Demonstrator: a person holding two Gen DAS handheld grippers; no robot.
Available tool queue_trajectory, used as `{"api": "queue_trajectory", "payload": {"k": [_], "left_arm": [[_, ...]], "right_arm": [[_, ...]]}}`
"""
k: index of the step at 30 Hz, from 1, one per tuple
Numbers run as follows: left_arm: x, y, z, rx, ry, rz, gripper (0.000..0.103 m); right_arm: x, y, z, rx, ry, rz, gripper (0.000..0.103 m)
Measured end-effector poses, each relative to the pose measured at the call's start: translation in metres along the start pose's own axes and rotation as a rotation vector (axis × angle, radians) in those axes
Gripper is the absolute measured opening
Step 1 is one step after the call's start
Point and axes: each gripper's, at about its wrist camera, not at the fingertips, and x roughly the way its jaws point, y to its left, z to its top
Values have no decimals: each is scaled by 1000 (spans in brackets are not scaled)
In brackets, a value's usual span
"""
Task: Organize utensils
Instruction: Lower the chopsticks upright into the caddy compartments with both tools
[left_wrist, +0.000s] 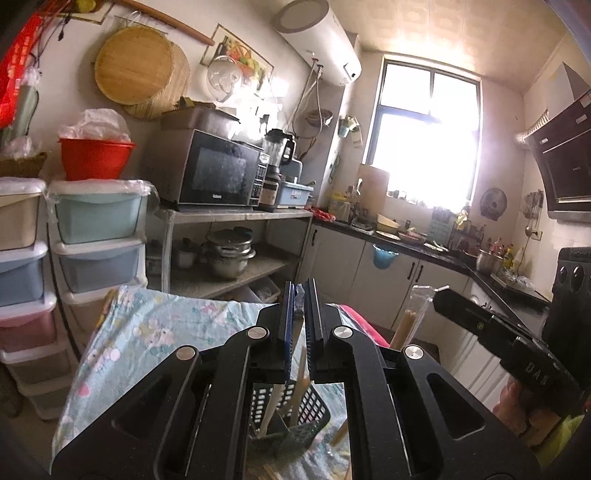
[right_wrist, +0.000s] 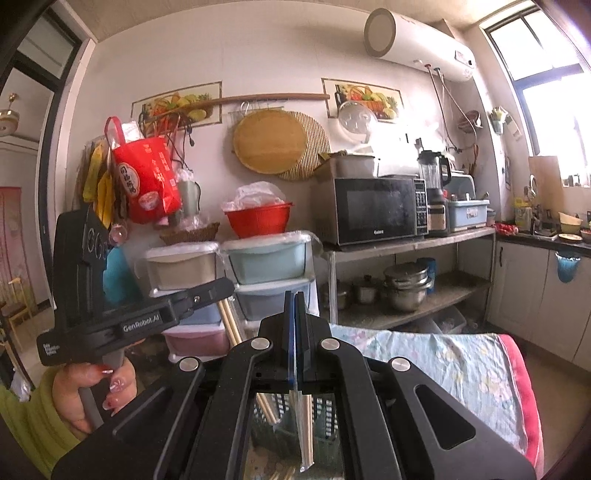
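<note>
1. A dark mesh basket (left_wrist: 310, 410) on the quilt-covered surface (left_wrist: 155, 332) holds pale sticks, probably chopsticks, standing upright.
2. Above the basket, the left claw (left_wrist: 300, 295) is clamped on wooden chopsticks (right_wrist: 231, 321) in a clear sleeve.
3. The right claw (right_wrist: 295, 299) is clamped on another clear-sleeved pair (right_wrist: 306, 428), hanging over the basket.
4. Beyond the basket stand pastel drawers (left_wrist: 99, 236) and a microwave (left_wrist: 218, 171).
</note>
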Motion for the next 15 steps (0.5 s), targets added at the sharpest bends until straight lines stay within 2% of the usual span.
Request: {"api": "queue_trajectory", "payload": {"k": [15], "left_arm": [[8,21,20,-5,-26,74,3]], "right_arm": [[31,19,36,-52,-42,31,1]]}}
